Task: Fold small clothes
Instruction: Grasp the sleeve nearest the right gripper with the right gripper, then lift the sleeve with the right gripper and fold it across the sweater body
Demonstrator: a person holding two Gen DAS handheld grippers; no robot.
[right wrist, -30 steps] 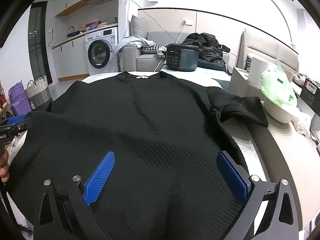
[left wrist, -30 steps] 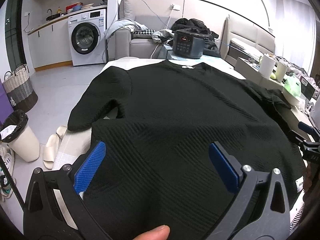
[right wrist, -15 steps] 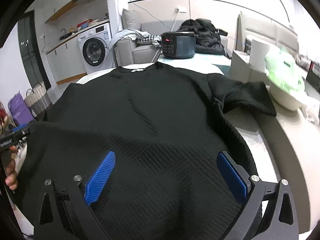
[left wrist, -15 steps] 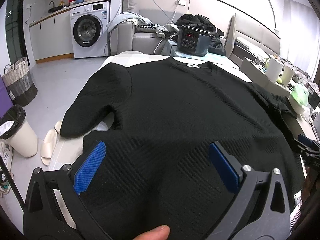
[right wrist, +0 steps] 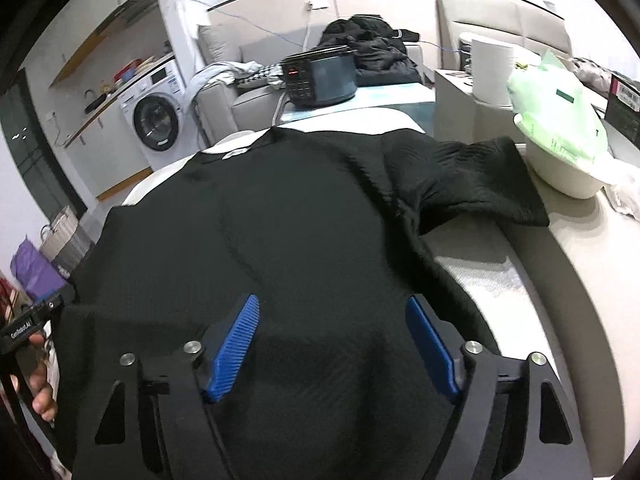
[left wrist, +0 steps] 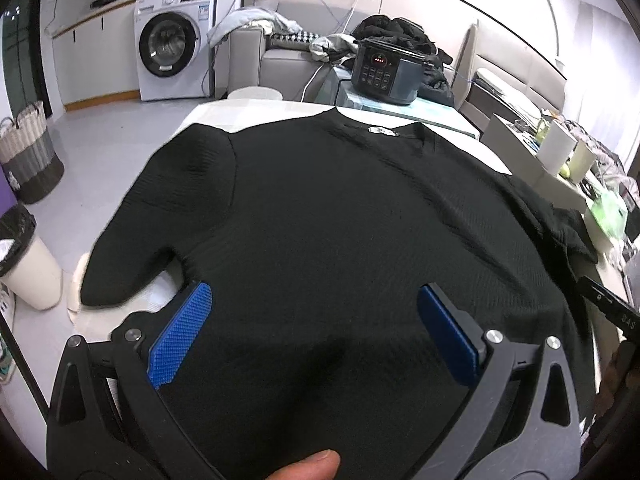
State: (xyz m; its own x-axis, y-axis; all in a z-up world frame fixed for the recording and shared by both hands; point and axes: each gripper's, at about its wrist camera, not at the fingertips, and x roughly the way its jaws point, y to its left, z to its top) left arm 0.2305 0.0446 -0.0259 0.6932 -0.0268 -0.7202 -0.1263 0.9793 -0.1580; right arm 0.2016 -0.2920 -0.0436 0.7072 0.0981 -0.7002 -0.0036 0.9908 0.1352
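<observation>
A black ribbed short-sleeve top (left wrist: pixel 340 216) lies spread face-down on a white table (left wrist: pixel 256 114), collar at the far end. It also fills the right wrist view (right wrist: pixel 280 232). My left gripper (left wrist: pixel 314 308) is open, its blue pads (left wrist: pixel 180 336) wide apart over the hem's left part. My right gripper (right wrist: pixel 332 320) is open over the hem's right part, its pads (right wrist: pixel 430 350) somewhat closer together. The left sleeve (left wrist: pixel 160 216) hangs over the table's left edge. The right sleeve (right wrist: pixel 464 176) lies bunched on the table.
A dark cooker (left wrist: pixel 386 72) stands beyond the collar. A white bowl with a green bag (right wrist: pixel 560 128) sits at the right beside the sleeve. A lined bin (left wrist: pixel 24 264), a basket (left wrist: pixel 28 152) and a washing machine (left wrist: pixel 172 48) are on the left.
Both grippers have moved forward and lower over the hem. The right gripper has tilted and its pads stand closer together than before. The left gripper's opening is unchanged.
</observation>
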